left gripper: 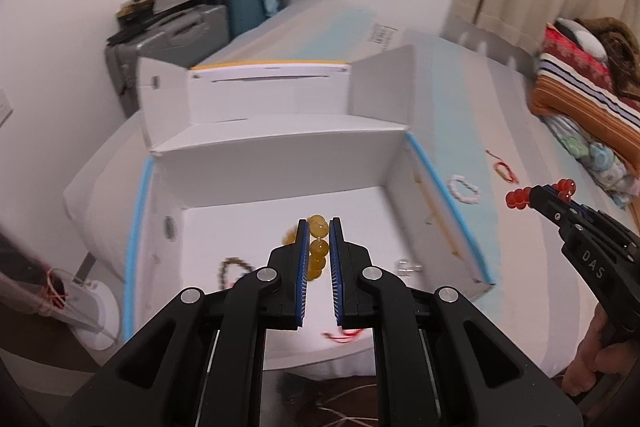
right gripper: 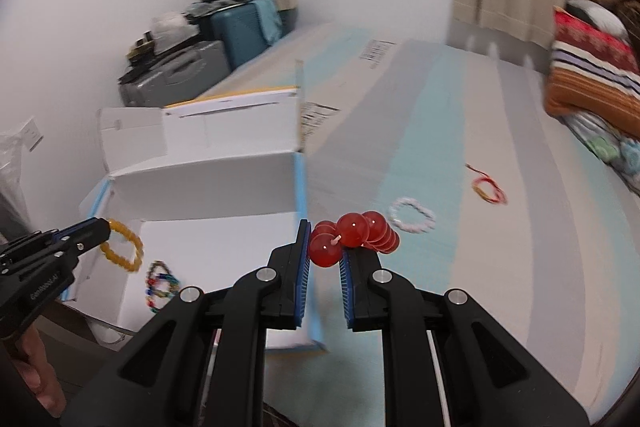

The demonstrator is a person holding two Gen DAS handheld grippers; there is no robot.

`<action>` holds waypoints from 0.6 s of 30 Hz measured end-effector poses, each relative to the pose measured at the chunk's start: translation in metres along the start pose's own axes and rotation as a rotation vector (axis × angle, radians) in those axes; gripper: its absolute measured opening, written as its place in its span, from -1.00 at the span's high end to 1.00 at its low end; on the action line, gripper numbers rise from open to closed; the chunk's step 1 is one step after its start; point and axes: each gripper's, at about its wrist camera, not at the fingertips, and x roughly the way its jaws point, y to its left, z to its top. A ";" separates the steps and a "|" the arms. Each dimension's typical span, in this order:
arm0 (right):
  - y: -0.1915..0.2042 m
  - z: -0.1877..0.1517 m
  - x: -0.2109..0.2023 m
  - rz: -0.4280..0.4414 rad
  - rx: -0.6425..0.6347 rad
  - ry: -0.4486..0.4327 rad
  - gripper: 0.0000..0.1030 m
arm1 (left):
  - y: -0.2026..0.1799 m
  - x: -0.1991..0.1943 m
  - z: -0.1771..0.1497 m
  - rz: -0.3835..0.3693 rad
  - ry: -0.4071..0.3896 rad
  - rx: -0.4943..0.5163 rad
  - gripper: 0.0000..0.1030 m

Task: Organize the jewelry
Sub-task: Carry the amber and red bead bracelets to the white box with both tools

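- Our left gripper (left gripper: pixel 318 239) has its jaws clenched on the amber bead bracelet (left gripper: pixel 318 251), which hangs over the floor of the open white box (left gripper: pixel 280 163), toward its middle.
- Our right gripper (right gripper: pixel 325 247) is grasping the red bead bracelet (right gripper: pixel 354 233) in its jaws; in the right wrist view it hangs at the box's right-hand blue edge, not yet over the inside.
- Already lying in the box are a multicoloured bead bracelet (right gripper: pixel 160 285), at about 8 o'clock from the amber one, and a small clear piece (left gripper: pixel 408 265) at about 3 o'clock near the right wall.
- Still out on the bed (right gripper: pixel 460 147) are a white bead bracelet (right gripper: pixel 412 215) and a red string bracelet (right gripper: pixel 488 189), at about 2 o'clock from the red beads.
- To do this step well, we judge the amber loop should go down on bare box floor, clear of the multicoloured one, and be lowered close before letting go so the beads do not bounce or roll.
- The red beads should cross the box wall fully first; we should keep both grippers well apart over the box so they do not knock.
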 end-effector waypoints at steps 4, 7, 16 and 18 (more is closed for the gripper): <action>0.034 0.006 0.007 0.041 -0.039 -0.004 0.75 | 0.023 0.002 0.001 0.028 0.008 -0.027 0.82; 0.055 0.008 0.015 0.066 -0.061 0.004 0.75 | 0.038 0.006 -0.001 0.043 0.018 -0.040 0.82; 0.083 -0.006 0.049 0.087 -0.100 0.066 0.75 | 0.060 0.030 -0.009 0.057 0.066 -0.071 0.82; 0.085 -0.011 0.058 0.090 -0.099 0.089 0.75 | 0.063 0.036 -0.011 0.060 0.076 -0.076 0.82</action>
